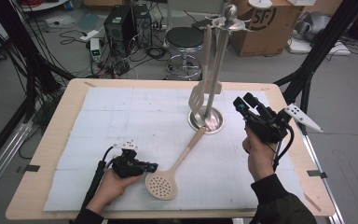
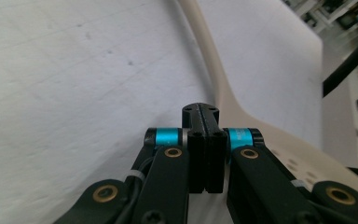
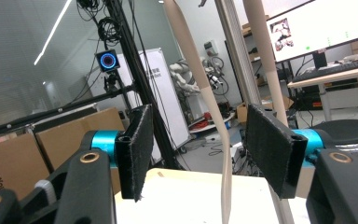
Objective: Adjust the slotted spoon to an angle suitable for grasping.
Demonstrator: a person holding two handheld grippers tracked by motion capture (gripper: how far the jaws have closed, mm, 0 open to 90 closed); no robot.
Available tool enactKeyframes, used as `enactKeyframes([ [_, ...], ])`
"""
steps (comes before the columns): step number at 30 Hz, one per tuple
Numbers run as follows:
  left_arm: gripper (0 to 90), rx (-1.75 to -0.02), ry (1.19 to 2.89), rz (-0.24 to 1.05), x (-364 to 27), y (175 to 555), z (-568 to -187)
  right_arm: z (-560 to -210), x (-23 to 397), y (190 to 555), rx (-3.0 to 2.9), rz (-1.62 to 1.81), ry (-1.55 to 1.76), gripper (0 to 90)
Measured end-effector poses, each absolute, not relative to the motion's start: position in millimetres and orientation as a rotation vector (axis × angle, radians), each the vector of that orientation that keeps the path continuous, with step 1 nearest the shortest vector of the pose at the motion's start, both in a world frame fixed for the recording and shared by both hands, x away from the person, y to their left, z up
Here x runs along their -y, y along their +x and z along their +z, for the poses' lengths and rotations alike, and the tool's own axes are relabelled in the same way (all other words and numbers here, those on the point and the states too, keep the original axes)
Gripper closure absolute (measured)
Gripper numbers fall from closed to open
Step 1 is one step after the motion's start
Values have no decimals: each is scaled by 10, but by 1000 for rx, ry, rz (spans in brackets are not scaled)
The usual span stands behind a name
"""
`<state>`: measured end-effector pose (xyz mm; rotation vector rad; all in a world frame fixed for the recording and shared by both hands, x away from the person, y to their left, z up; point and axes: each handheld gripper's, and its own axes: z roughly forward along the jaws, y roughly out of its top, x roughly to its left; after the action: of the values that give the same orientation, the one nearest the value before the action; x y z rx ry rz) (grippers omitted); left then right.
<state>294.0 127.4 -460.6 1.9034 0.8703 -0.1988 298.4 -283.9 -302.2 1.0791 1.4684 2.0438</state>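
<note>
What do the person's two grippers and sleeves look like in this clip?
Both grippers are black. The left gripper carries a small white marker block and trails a black cable; its links have brass-coloured pivots and cyan collars. The right gripper bears a grey three-cornered plate with dark dots, and its jaws have rough black pads. The sleeves are dark.

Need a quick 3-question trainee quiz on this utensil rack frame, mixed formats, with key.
1. True or false: the left gripper has its jaws shut with nothing between them.
2. Where does the skimmer lie? A) flat on the white mat, handle end by the rack base; B) hanging on the rack; C) in the right gripper.
3. What hangs on the rack?

Key: 1 true. 2 A. 3 a slotted spatula, its blade low near the base.
</note>
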Motion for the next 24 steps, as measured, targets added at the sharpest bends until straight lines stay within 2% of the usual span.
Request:
enactKeyframes([
  [17,898,-837,1967,-169,-1008,2867,-4605,-3196,2850,2902,-1496,1985,1150,414],
  [24,860,-828,1844,-124,-1165,2848,-4568,-3236,2773,2887,-1568,1914,1180,407],
])
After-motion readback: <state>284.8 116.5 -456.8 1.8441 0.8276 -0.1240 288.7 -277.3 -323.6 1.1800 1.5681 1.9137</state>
